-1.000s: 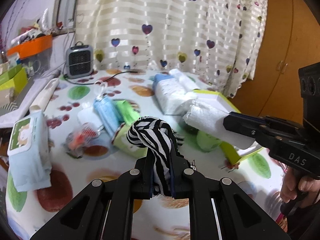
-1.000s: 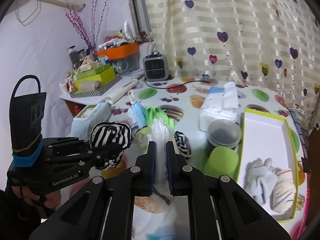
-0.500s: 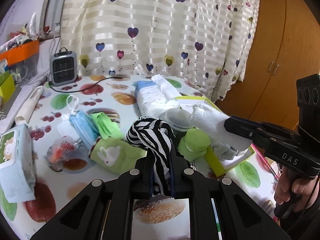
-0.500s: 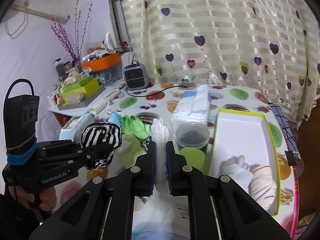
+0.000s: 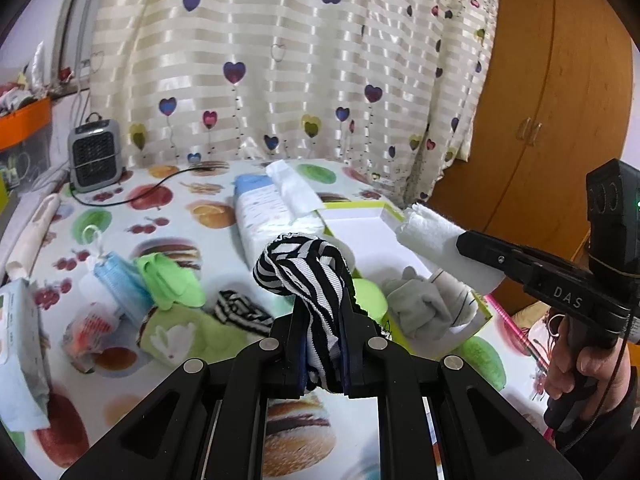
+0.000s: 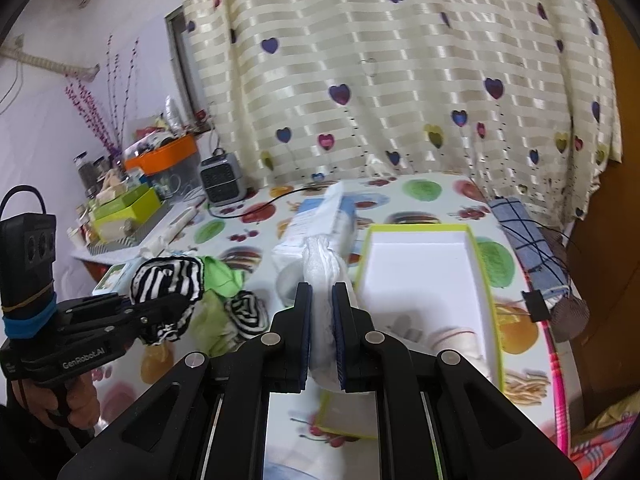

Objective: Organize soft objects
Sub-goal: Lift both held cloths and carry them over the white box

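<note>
We read "DAS" on right gripper [image 5: 460, 240] – clamping white cloth [image 5: 436, 236]; "GenRobot.AI" on left gripper [image 6: 176, 308] – clamping striped sock [image 6: 170, 278].

A black-and-white striped sock [image 5: 308, 272], bunched and upright, is pinched in the left gripper [image 5: 323, 334]. A white rolled sock [image 6: 320, 276] is clamped in the right gripper [image 6: 322, 334]. A second striped sock [image 5: 240, 312] lies at ten o'clock of the first. Grey and white socks [image 5: 424, 304] sit in the green-rimmed box [image 6: 484, 276] at three o'clock.
</note>
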Tool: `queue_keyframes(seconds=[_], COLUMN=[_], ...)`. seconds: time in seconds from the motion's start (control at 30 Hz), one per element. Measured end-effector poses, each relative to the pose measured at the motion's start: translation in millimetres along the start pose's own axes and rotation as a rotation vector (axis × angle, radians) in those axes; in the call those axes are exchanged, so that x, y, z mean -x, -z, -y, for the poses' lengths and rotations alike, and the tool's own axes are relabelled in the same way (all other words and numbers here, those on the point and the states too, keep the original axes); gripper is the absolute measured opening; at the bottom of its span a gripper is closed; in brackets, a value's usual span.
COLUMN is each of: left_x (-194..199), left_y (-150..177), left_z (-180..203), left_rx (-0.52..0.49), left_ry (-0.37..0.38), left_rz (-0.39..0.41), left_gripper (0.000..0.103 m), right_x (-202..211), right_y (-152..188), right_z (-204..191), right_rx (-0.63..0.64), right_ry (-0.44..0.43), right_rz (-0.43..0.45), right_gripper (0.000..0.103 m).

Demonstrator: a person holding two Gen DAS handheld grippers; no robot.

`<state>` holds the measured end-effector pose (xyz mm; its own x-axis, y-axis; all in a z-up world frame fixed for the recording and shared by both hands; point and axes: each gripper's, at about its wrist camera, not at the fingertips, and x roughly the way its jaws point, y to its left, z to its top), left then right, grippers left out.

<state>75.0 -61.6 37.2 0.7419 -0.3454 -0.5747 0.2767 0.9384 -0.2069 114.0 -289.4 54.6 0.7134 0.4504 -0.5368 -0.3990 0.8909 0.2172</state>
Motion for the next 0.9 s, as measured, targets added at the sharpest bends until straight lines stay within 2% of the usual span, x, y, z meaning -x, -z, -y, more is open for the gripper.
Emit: queue_keyframes(seconds=[0.43,0.9], left_x=[-27.0,-74.7], left_y=[-16.9,-34.1], left_z=[29.7,52.7], left_rx=[-0.046,-0.087], left_ry=[0.078,0.141], left_rz=[-0.016,-0.07], left_gripper=[0.011,0.011], right_x=[-1.3,-27.3], right_y=[0.8,4.4], right_z=[45.4,83.3], right_rx=[-0.086,-0.147], right_ry=[0.067,0.117], right_rz=[0.002,-0.049], right_gripper=[0.011,0.011])
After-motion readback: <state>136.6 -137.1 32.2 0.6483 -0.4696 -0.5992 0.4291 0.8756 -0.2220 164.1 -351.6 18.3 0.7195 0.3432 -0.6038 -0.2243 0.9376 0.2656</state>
